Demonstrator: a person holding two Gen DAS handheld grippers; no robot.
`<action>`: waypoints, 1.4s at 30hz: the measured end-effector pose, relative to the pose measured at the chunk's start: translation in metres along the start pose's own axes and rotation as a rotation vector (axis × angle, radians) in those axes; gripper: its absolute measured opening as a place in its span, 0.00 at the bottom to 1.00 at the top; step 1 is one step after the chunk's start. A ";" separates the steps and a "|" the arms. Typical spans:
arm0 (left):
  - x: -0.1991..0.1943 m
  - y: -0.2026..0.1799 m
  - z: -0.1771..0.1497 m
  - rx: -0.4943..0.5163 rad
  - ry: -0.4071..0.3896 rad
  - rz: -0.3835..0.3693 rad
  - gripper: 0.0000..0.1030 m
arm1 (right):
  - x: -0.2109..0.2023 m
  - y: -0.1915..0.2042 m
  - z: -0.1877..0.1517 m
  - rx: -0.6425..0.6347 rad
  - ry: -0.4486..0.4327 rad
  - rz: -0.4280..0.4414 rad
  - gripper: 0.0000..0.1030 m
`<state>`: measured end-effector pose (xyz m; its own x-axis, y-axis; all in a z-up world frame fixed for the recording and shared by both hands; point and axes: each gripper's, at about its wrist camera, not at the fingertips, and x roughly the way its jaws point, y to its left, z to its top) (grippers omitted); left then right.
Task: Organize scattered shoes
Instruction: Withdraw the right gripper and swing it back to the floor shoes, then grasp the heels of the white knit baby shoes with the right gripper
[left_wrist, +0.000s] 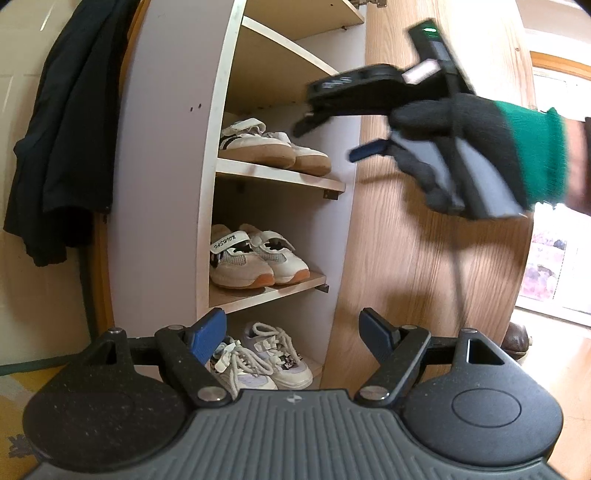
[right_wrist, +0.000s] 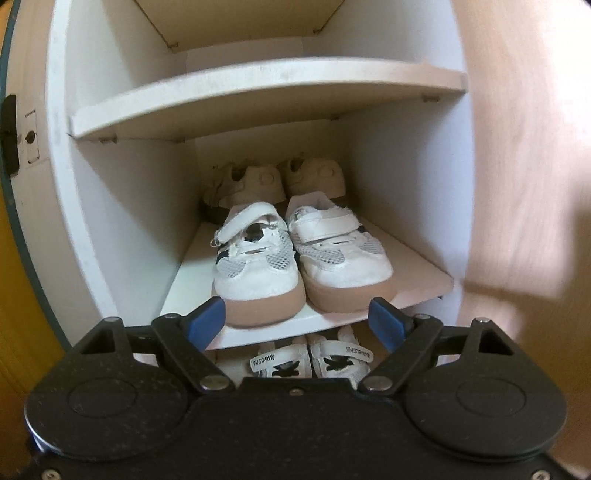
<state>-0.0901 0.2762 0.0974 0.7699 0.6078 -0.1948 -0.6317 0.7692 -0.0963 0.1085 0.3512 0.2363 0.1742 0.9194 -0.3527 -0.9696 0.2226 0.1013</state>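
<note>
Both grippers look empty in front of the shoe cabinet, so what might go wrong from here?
The gum-soled pair sits at the shelf's front lip, with the open right gripper close in front: a nudge might tip a shoe off. The wooden door stands right beside the right hand; a swing may knock it.

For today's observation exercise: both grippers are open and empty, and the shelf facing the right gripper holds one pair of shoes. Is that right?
Not quite. The right wrist view shows two pairs on that shelf: the strap sneakers in front and a beige pair behind. Both grippers, left and right, are open and empty.
</note>
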 end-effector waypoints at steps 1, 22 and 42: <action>-0.001 0.001 0.001 -0.009 0.003 -0.012 0.77 | -0.010 -0.003 -0.005 0.004 0.001 -0.010 0.84; 0.050 -0.133 -0.092 0.238 0.480 -0.334 0.76 | -0.234 -0.083 -0.318 0.567 0.218 -0.334 0.84; 0.046 -0.267 -0.161 0.405 0.600 -0.523 0.77 | -0.336 -0.107 -0.637 1.019 0.726 -0.693 0.55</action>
<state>0.0992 0.0676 -0.0433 0.7014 0.0411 -0.7116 -0.0443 0.9989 0.0140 0.0444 -0.1882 -0.2489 0.1266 0.2333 -0.9641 -0.1287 0.9676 0.2173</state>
